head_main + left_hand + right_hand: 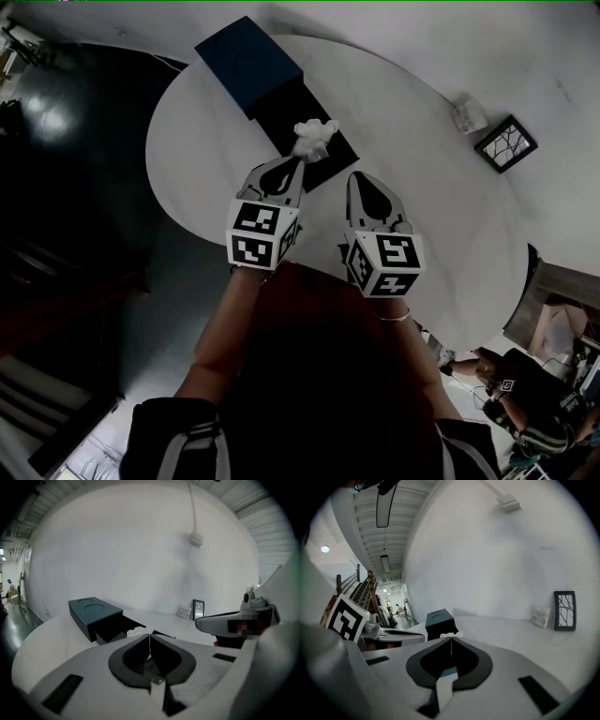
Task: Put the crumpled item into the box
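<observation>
Head view with the two gripper views. Nearest us, the right gripper (pixel 451 641) hangs over the round white worktop (pixel 216 187). Its fingers are pressed together to a seam, with nothing between them. Beside it, the left gripper (pixel 298 161) points at the crumpled item (pixel 314 137). Its fingers are likewise closed to a thin line, and we see no paper in that seam. The tip lies against or just short of the wad, so we cannot tell whether a shred is nipped.

The crumpled item sits at the near end of the black inner tray (pixel 281 111), which stands drawn out of the dark blue box sleeve (pixel 247 58) beyond. We cannot tell whether it rests inside the tray or on its rim.

We judge the placing step to be at or near its end. The next move calls for making sure the wad lies within the tray walls. Farthest off, a small framed picture (pixel 506 143) stands by the wall.
</observation>
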